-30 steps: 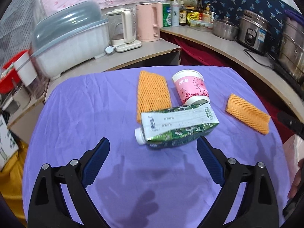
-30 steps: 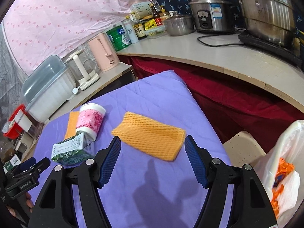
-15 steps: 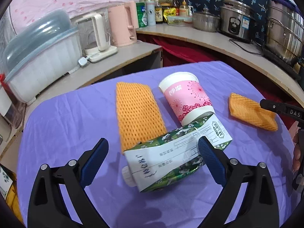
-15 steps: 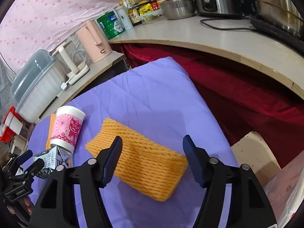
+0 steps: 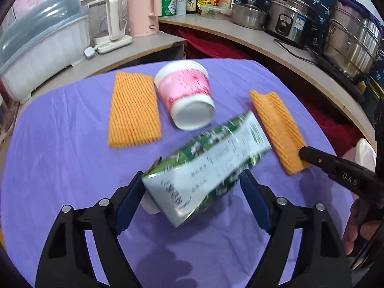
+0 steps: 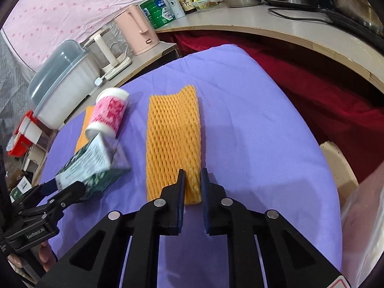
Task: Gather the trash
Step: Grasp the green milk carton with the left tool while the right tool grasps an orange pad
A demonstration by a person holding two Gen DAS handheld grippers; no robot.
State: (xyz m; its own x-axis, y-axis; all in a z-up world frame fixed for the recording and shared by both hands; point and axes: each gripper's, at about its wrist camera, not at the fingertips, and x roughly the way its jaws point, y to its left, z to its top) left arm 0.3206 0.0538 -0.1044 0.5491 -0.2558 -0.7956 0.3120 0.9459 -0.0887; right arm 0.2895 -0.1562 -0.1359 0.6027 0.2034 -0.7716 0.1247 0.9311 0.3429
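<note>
My left gripper (image 5: 192, 182) is shut on a green and white drink carton (image 5: 206, 165), which is tilted up off the purple tablecloth (image 5: 60, 156); the carton also shows in the right wrist view (image 6: 91, 165). My right gripper (image 6: 192, 177) is shut on the near end of an orange foam net (image 6: 174, 139), which lies flat. That net also shows in the left wrist view (image 5: 276, 124). A pink paper cup (image 5: 187, 96) lies on its side beside a second orange foam net (image 5: 133, 110).
A curved counter (image 5: 252, 40) with pots, a rice cooker (image 5: 288, 21), bottles and a pink kettle (image 5: 142, 9) runs behind the table. A covered dish rack (image 5: 40, 45) stands at the left. A white plastic bag (image 6: 364, 204) shows at the right table edge.
Both grippers moved forward and shut. The left one took hold of the carton and tilted it up. The right one closed on the near end of the orange foam net.
</note>
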